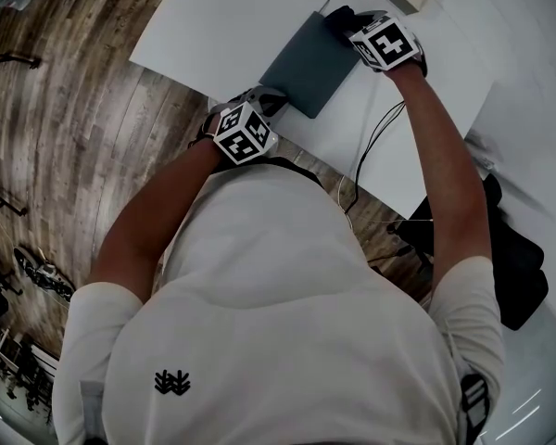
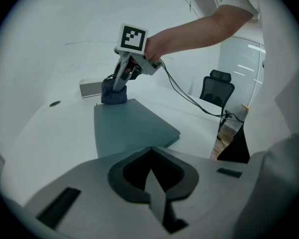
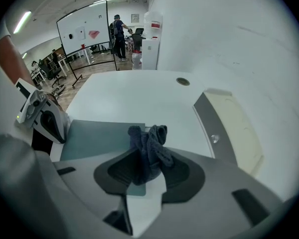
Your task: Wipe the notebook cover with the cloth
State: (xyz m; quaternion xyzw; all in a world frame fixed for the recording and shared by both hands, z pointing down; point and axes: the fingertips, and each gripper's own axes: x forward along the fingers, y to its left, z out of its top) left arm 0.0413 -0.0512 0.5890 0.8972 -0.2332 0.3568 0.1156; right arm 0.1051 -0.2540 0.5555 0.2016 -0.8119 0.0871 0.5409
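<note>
Snugly in the right gripper (image 3: 148,169), cloth (image 3: 149,142) on notebook (image 3: 95,138) corner.

- White short-sleeved shirt (image 1: 287,295), small black logo (image 1: 172,382) on back.
- Black-and-white marker cube (image 1: 246,133) on left gripper (image 2: 155,183), same on right gripper (image 3: 147,173).
- Grey jaws, dark inside.
- Thin black cable (image 2: 185,98).

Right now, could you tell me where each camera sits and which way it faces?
Head view: on the person's head, looking steeply down at the table; shows torso, arms, left gripper, right gripper.
Left gripper view: rides that gripper, looks past its shut jaws across the notebook to the right gripper holding the cloth; right forearm shows.
Right gripper view: rides that gripper, looks past the clamped cloth toward the whiteboard; left gripper shows.
Both gripper views share the notebook.
</note>
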